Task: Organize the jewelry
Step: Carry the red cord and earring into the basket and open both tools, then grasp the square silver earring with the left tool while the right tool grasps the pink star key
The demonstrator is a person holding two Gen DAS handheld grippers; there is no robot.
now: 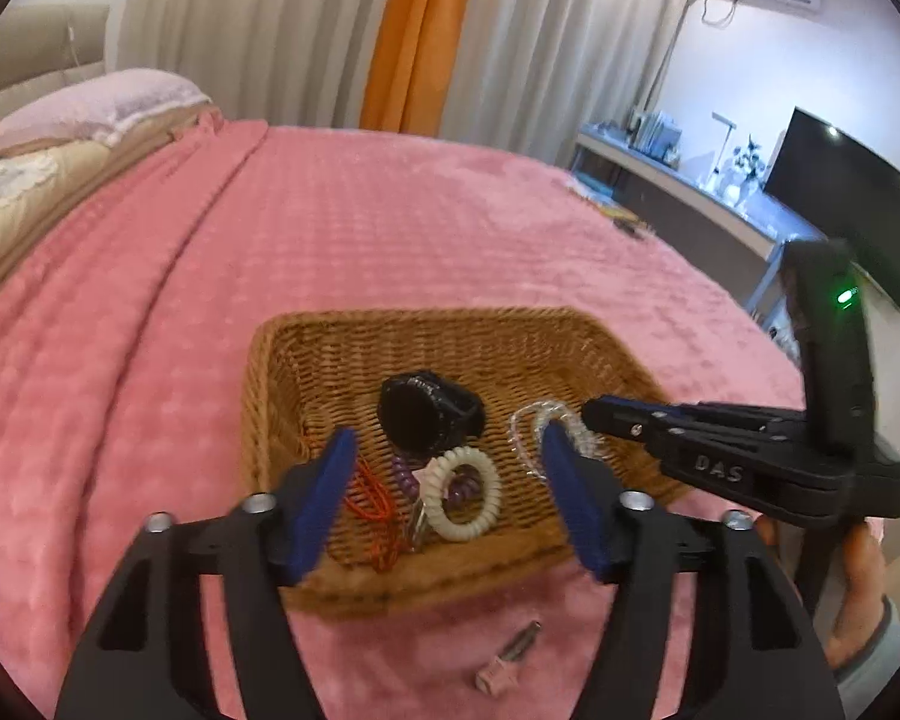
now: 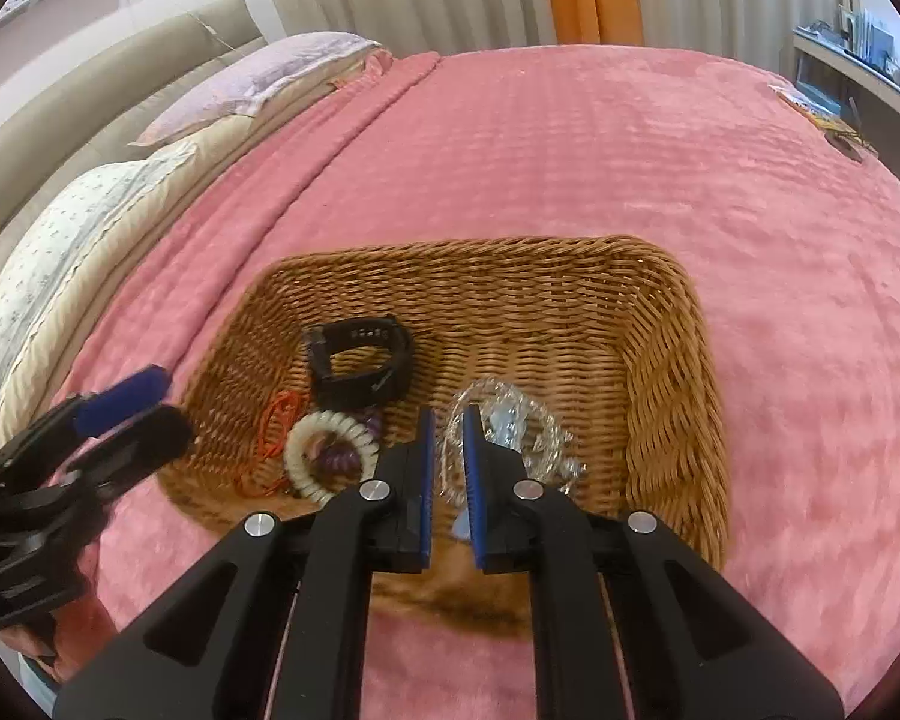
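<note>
A brown woven basket (image 1: 282, 360) sits on a bed with a pink blanket (image 1: 390, 210). The jewelry is inside the basket.

Going from left to right in the left wrist view, a thin red cord (image 1: 369, 501) lies at the left of the basket floor. Next to it is a purple coil hair tie (image 1: 405, 474), partly under a white coil hair tie (image 1: 463, 493). Behind them lies a black watch (image 1: 420, 417). Further right is a clear bead bracelet (image 1: 531, 429). On the blanket in front of the basket lies a small pink hair clip (image 1: 507, 657), outside it.

The left gripper (image 1: 447, 468) hangs over the near side of the basket. Its jaws are wide apart and hold nothing.

The right gripper (image 2: 448, 450) reaches into the right side of the basket. Its jaws are close together, with only a thin gap. Some of the clear bead bracelet (image 2: 510, 426) shows in that gap, but I cannot tell if the jaws are pinching it or just next to it

At the far right of the room are a low shelf (image 1: 690, 192) and a dark TV (image 1: 846, 204)
</note>
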